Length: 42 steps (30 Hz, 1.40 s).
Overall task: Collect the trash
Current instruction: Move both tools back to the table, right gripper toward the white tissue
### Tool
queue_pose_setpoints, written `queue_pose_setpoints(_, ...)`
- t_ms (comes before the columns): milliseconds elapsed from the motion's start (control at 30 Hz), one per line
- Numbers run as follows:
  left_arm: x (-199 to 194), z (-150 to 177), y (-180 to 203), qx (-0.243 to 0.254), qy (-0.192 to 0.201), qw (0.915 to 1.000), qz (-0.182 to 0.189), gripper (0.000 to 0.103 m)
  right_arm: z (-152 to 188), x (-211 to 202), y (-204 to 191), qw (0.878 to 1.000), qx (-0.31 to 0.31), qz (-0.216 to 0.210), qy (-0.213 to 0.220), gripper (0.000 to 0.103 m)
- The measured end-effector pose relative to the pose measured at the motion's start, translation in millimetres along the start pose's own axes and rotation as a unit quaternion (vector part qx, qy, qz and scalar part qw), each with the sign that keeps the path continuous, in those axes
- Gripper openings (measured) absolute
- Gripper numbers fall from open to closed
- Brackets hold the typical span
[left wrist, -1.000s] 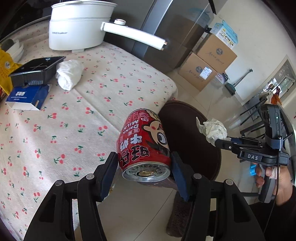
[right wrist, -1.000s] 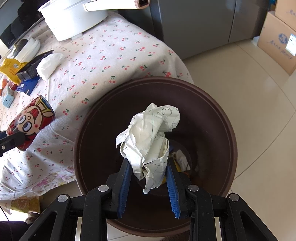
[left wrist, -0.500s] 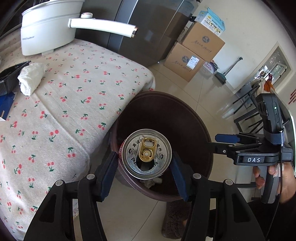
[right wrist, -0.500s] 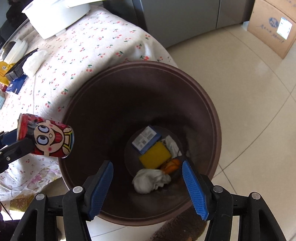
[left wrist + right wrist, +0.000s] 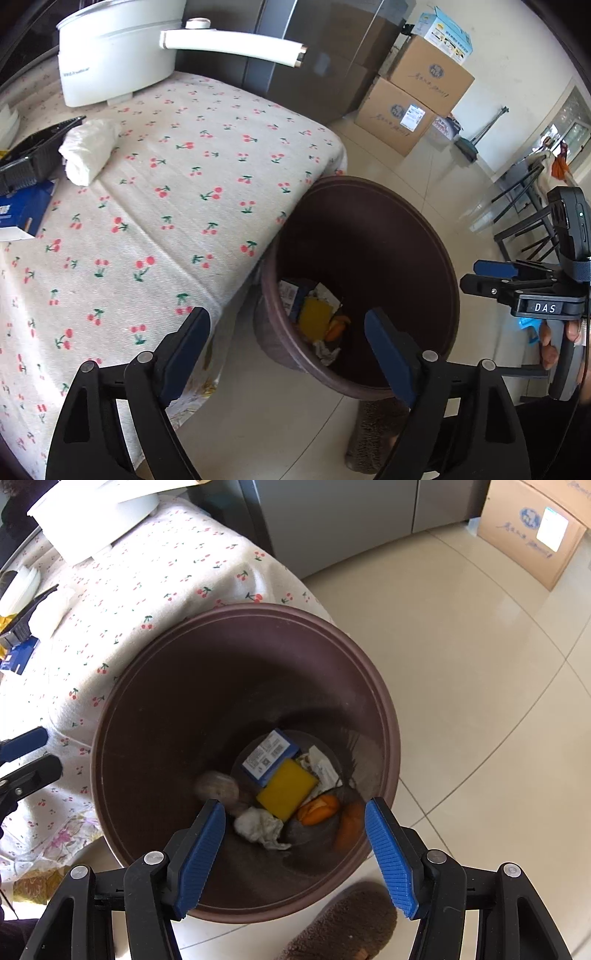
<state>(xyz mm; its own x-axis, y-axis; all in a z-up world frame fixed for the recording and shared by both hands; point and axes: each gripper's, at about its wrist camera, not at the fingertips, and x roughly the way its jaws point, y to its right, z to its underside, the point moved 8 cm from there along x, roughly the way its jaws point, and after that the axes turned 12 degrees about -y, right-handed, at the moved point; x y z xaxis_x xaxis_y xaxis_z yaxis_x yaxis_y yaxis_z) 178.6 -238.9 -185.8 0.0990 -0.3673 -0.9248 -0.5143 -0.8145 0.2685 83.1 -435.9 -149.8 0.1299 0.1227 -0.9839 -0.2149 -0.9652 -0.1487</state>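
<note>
A dark brown trash bin (image 5: 436, 258) (image 5: 155, 686) stands on the floor beside the table. Inside lie a crumpled paper ball (image 5: 258, 825), a yellow sponge (image 5: 287, 788), a blue box (image 5: 269, 757), orange peel (image 5: 319, 808) and a blurred can (image 5: 216, 786). My left gripper (image 5: 286, 332) is open and empty above the bin's near rim. My right gripper (image 5: 293, 823) is open and empty over the bin's mouth; it also shows in the left wrist view (image 5: 491, 277). A white tissue wad (image 5: 90, 149) lies on the cherry tablecloth (image 5: 177, 206).
A white pot with a long handle (image 5: 118, 48), a black tray (image 5: 33, 155) and a blue box (image 5: 22, 214) sit on the table. Cardboard boxes (image 5: 413, 99) stand by the wall. A brown slipper (image 5: 343, 926) lies next to the bin. A folding rack (image 5: 528, 206) is at right.
My right gripper opened and the crumpled paper fell into the bin. Then my left gripper opened and the red can dropped in; both are now empty.
</note>
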Motion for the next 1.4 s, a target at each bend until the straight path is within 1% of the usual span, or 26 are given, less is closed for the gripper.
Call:
queue_pose_setpoints(167, -19.9, 5.5, -24.1, -0.019, 0.013, 0.9996, -0.018, 0.096, -4.9, -5.1, -14.5, 1.000, -0.010, -0.005, 0.008, 0.073)
queue_pose_setpoints(367, -49.6, 19.7, -55.7, -0.034, 0.030, 0.9977, -0.051, 0.103, -15.9, -13.1, -49.2, 0.999, -0.034, -0.012, 0.019, 0.077)
queue_pose_setpoints(600, -83.3, 39.0, -100.4, -0.070, 0.047, 0.9935, -0.076, 0.103, -25.1, -17.7, -96.8, 0.997, -0.068, -0.018, 0.027, 0.079)
queue_pose_setpoints(1033, -134.0, 73.3, -172.9, -0.138, 0.069, 0.9824, -0.105, 0.103, -40.7, -18.0, -178.7, 0.993, -0.109, -0.031, 0.038, 0.081)
queue_pose_setpoints(1067, -137.2, 75.8, -178.4, -0.143, 0.071, 0.9812, -0.109, 0.103, -42.7, -18.5, -184.8, 0.992, -0.111, -0.031, 0.040, 0.082)
queue_pose_setpoints(1133, -142.6, 80.8, -190.7, -0.152, 0.074, 0.9787, -0.117, 0.103, -47.2, -19.1, -196.4, 0.992, -0.114, -0.033, 0.045, 0.089)
queue_pose_setpoints(1233, -149.8, 87.5, -208.8, -0.165, 0.079, 0.9744, -0.131, 0.103, -55.9, -21.1, -212.5, 0.991, -0.117, -0.032, 0.058, 0.096)
queue_pose_setpoints(1400, -158.0, 98.2, -234.2, -0.188, 0.079, 0.9687, -0.142, 0.103, -74.8, -15.7, -237.0, 0.989, -0.129, -0.017, 0.072, 0.099)
